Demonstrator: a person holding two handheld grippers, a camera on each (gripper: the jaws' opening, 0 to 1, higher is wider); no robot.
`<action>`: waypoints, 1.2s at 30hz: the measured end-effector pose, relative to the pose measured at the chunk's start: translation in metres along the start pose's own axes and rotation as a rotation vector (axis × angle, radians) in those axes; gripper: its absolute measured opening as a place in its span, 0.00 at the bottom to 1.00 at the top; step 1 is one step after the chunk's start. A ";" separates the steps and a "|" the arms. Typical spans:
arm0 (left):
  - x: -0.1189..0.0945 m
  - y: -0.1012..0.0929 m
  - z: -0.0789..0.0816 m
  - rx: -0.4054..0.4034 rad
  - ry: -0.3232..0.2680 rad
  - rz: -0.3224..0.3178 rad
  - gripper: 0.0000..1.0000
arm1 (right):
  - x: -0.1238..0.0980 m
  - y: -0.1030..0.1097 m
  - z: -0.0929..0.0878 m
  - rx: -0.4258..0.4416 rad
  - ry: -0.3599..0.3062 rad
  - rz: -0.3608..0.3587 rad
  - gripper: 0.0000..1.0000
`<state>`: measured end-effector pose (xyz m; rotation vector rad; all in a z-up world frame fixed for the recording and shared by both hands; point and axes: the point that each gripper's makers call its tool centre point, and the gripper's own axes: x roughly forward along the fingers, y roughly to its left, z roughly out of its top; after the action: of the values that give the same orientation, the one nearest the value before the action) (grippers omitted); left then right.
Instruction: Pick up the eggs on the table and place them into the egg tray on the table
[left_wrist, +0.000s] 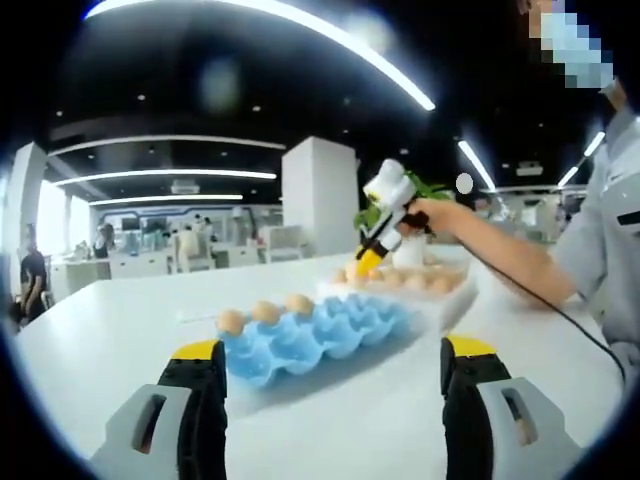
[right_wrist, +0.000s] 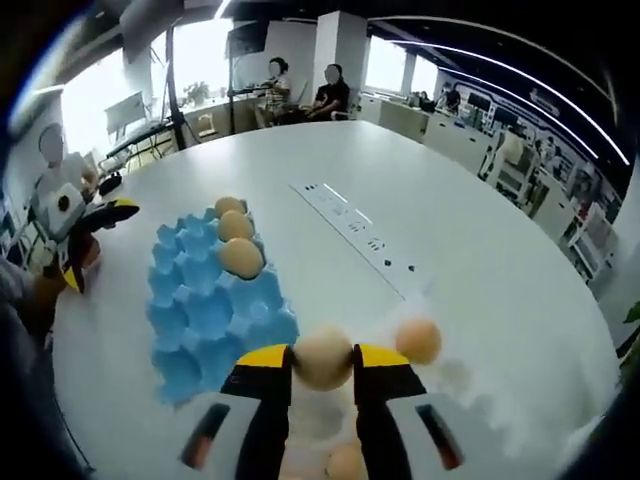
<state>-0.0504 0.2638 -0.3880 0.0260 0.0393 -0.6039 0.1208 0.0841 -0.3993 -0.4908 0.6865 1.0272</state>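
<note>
White round table (right_wrist: 470, 250) with blue egg tray (right_wrist: 205, 305), clear tray (left_wrist: 445, 300)

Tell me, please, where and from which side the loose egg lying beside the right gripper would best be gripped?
Grip the loose egg across its rounded middle, coming from above with one jaw on each side. It lies alone on the clear tray, its top and flanks bare, so nothing blocks a downward approach. First, though, the right gripper is shut on a held egg, which must go into the blue egg tray.

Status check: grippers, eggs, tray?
Right gripper shut on an egg over the white tray. Left gripper open, facing the blue egg tray. Three eggs in it. Nothing blocking.
</note>
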 end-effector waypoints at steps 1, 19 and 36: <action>0.000 0.000 0.000 0.000 0.001 0.000 0.90 | 0.000 0.003 0.001 0.007 -0.005 0.020 0.25; 0.001 0.001 -0.002 -0.002 0.007 0.000 0.89 | 0.015 0.025 0.007 -0.036 0.019 0.084 0.25; -0.001 0.002 -0.002 0.000 0.006 0.001 0.89 | 0.025 0.038 0.025 -0.082 -0.022 0.099 0.26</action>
<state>-0.0500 0.2656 -0.3902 0.0273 0.0452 -0.6028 0.1022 0.1322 -0.4022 -0.5203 0.6559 1.1556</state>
